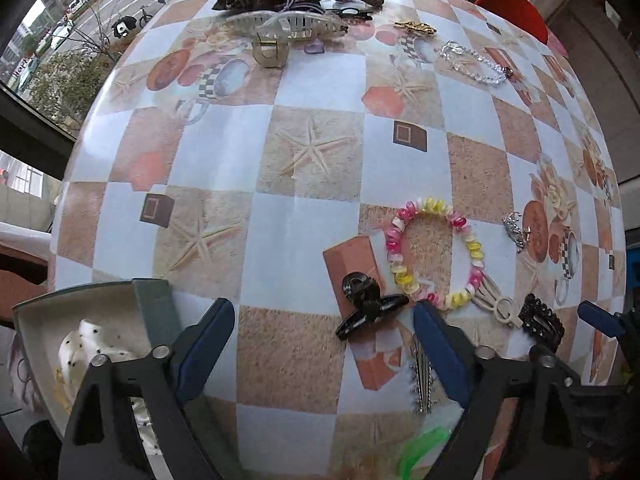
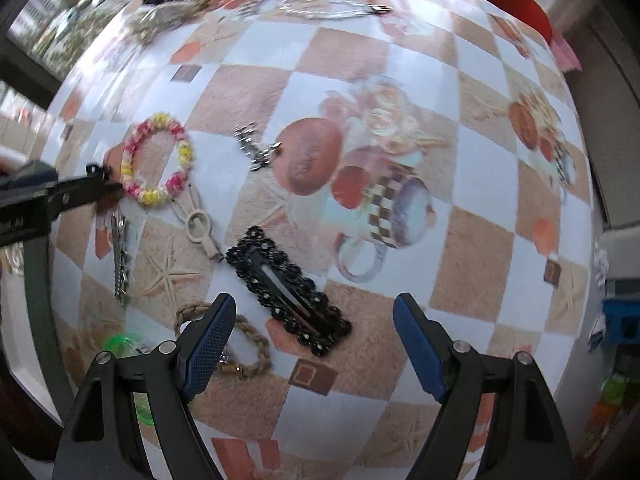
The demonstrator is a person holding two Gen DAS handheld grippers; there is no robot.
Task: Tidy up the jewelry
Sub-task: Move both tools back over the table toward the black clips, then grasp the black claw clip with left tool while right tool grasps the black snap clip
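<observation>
1. The left hand-held gripper is spread wide and holds nothing. A small black claw clip lies on the table between its fingers, nearer the 3 o'clock finger.
2. The right hand-held gripper is also wide open and empty, low over a black lace-edged snap clip that lies slanted from 11 to 5 o'clock between its fingers.
3. The rest of the jewelry is scattered. A pink-and-yellow bead bracelet lies at about 1 o'clock from the left fingers, touching a cream clip. A silver spiked clip sits just beside the 3 o'clock finger. More clips and a clear bead bracelet lie at the far 12 o'clock edge.
4. An open box holding a white dotted fabric piece stands at 8 o'clock of the left view; it is probably where things go.
5. Risks, as I judge them: the claw clip is rounded and glossy, so an off-centre pinch could squirt it sideways. Closing could also snag the bracelet or the spiked clip. The flat snap clip may slide instead of lifting.
6. The two tools work close together and could collide.
7. The table wears a glossy checked cloth printed with starfish and cups, which may wrinkle. Windows at 10 o'clock show a street; a red chair stands at 1 o'clock.
</observation>
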